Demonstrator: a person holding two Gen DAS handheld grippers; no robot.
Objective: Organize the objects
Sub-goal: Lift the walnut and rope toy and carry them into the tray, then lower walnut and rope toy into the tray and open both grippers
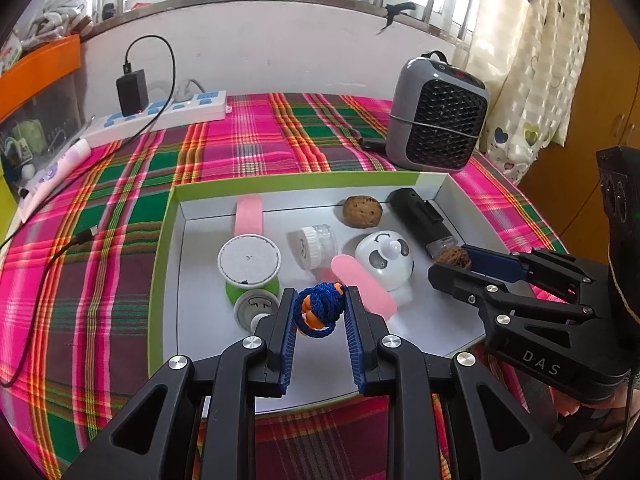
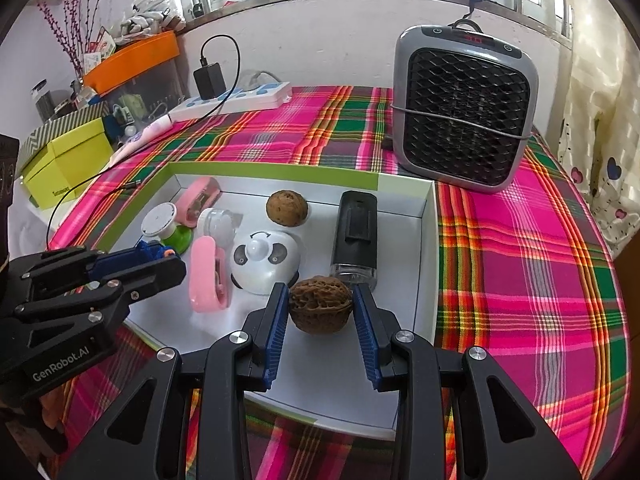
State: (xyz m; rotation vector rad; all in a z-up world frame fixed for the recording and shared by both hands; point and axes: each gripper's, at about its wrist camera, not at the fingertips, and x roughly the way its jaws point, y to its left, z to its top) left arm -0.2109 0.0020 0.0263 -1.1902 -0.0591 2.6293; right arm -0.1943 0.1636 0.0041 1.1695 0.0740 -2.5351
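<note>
1. Plaid tablecloth in pink, green and orange; barred window behind; grey fan heater at 1 o'clock of the right wrist view; white power strip at 11 o'clock of the left wrist view.
2. Shallow white tray with green rim, centred on the cloth.
3. Left gripper: closed on a blue-and-orange knotted cord, pinched between the blue pads above the tray's near edge, at 6 o'clock.
4. Right gripper: clamped on a wrinkled walnut, near the tray's 5 o'clock corner.
5. Inside the tray: second walnut at 12 o'clock; black cylinder lying at 2 o'clock; white panda-faced bell at centre; two pink clips; clear jar on its side; green-and-white spool at 9 o'clock.
</note>
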